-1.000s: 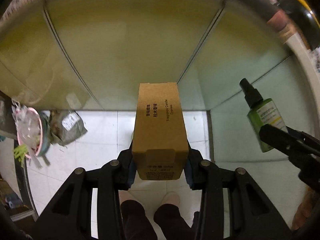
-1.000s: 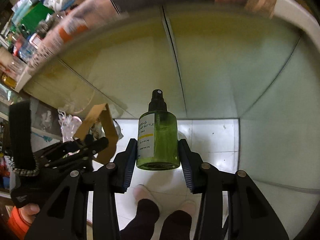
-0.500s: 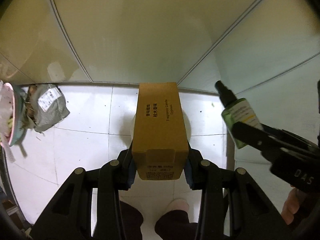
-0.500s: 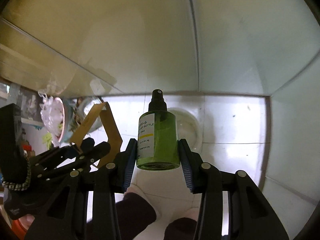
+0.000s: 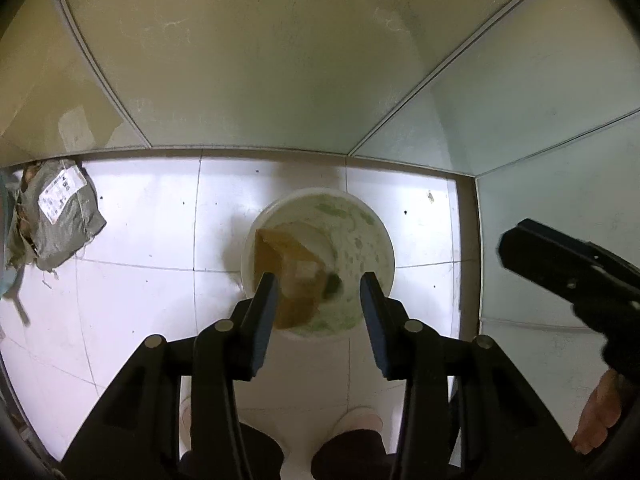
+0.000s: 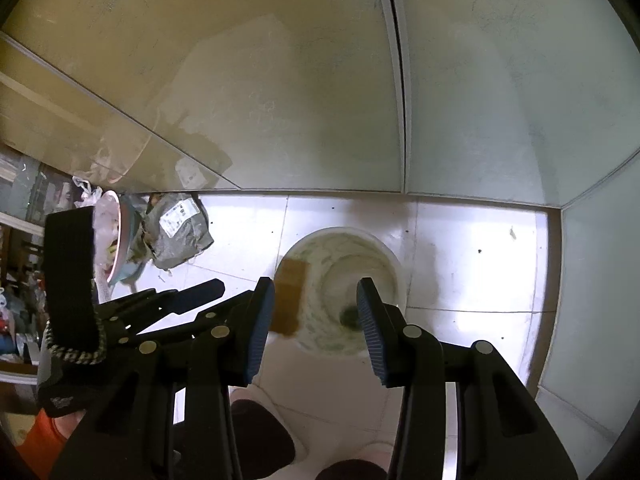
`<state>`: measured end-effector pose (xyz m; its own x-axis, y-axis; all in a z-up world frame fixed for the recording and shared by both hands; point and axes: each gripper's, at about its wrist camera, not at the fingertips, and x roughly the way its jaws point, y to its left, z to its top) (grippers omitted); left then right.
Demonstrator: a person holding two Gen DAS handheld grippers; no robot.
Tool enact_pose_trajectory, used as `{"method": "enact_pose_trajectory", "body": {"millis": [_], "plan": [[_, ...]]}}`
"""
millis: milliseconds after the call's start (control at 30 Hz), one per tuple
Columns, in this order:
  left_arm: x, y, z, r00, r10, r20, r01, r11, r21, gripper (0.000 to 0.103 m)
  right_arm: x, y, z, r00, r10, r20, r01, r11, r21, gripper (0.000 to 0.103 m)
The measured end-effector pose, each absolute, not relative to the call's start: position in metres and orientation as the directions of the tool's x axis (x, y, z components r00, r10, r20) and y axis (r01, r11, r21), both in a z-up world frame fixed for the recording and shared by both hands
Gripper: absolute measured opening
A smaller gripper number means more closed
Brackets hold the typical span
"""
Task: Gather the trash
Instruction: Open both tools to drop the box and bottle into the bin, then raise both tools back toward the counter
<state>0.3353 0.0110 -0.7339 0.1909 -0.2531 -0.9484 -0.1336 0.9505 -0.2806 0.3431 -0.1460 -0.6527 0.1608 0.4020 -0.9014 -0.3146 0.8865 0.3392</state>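
Observation:
A white round bin (image 5: 380,232) stands on the white tiled floor below both grippers; it also shows in the right wrist view (image 6: 394,264). The brown cardboard box (image 5: 294,264) lies inside it, seen in the right wrist view (image 6: 290,288) against its left wall. The green spray bottle (image 6: 350,314) lies at the bin's bottom, a dark shape in the left wrist view (image 5: 333,282). My left gripper (image 5: 318,304) is open and empty above the bin. My right gripper (image 6: 316,308) is open and empty above it too.
A grey parcel bag with a white label (image 5: 60,216) lies on the floor to the left, next to a pink-rimmed bin of rubbish (image 6: 114,240). Pale cabinet panels (image 5: 280,60) rise behind the bin. The person's feet (image 5: 356,426) stand below.
Both grippers moved down over the bin and opened. The cardboard box dropped from the left gripper and the spray bottle from the right; both now lie in the bin.

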Motion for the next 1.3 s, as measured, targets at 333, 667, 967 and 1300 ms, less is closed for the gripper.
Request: {"method": "enact_pose_trajectory", "body": {"millis": [333,667,967,1300], "plan": [[0.323,0.022,-0.641,0.237,-0.194,-0.952,-0.123,0.966,-0.228,0.041,0.333,-0.156,-0.561,0.211,0.394,-0.894,-0.305,0.896,0.323,0.039],[0.303,0.031,-0.444,0.370,-0.148,-0.917,-0.083,0.978,-0.192,0.041,0.310,-0.154,-0.403,0.304,0.390,-0.869,-0.316,0.902,0.294,0.039],[0.293,0.052,-0.277,0.512,-0.143,-0.847,-0.041,0.981,-0.191,0.045,0.288,-0.152,-0.248,0.458,0.373,-0.807,-0.305,0.918,0.252,0.039],[0.295,0.080,-0.133,0.710,-0.099,-0.697,0.018,0.992,-0.123,0.048,0.271,-0.143,-0.136,0.667,0.340,-0.663,-0.285,0.938,0.195,0.042]]}}
